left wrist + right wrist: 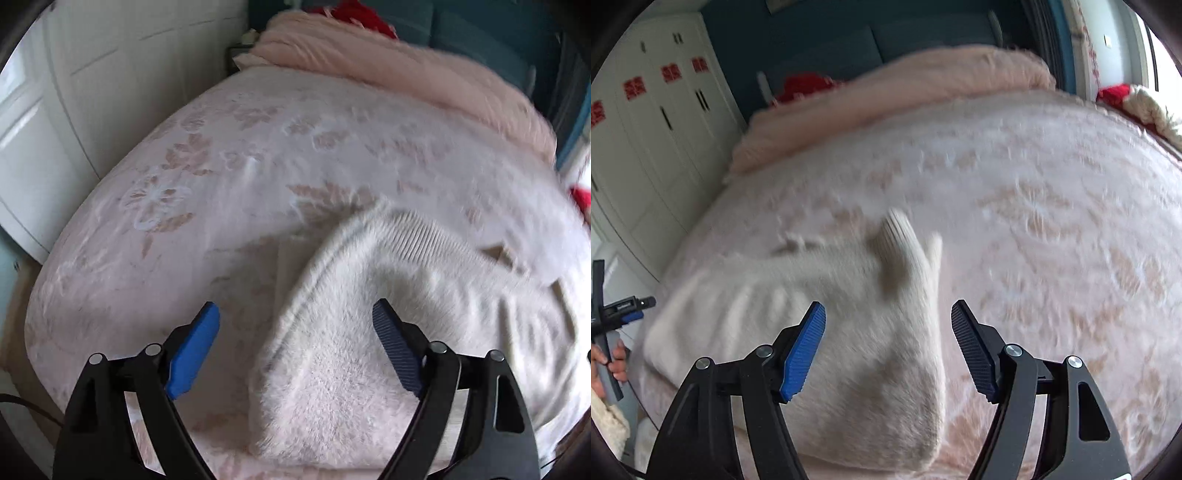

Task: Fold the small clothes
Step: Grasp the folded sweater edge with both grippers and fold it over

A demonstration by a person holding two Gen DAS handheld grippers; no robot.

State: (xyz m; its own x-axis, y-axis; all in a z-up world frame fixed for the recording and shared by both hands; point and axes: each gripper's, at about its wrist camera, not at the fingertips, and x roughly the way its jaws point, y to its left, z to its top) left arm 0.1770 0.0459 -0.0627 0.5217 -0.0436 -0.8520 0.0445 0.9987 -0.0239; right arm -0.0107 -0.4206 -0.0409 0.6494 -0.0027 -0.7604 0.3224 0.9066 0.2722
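You are looking across a bed (229, 192) covered by a pale pink spread patterned with tan flowers and leaves. At its far end lies a folded, fluffy pink blanket (923, 85), with something red (809, 83) just behind it. Behind that stands a dark teal headboard (849, 40). On your left runs a white panelled wardrobe (661, 125) with dark handles and red paper cutouts (634, 88) on its doors. Bright daylight comes from the far right.
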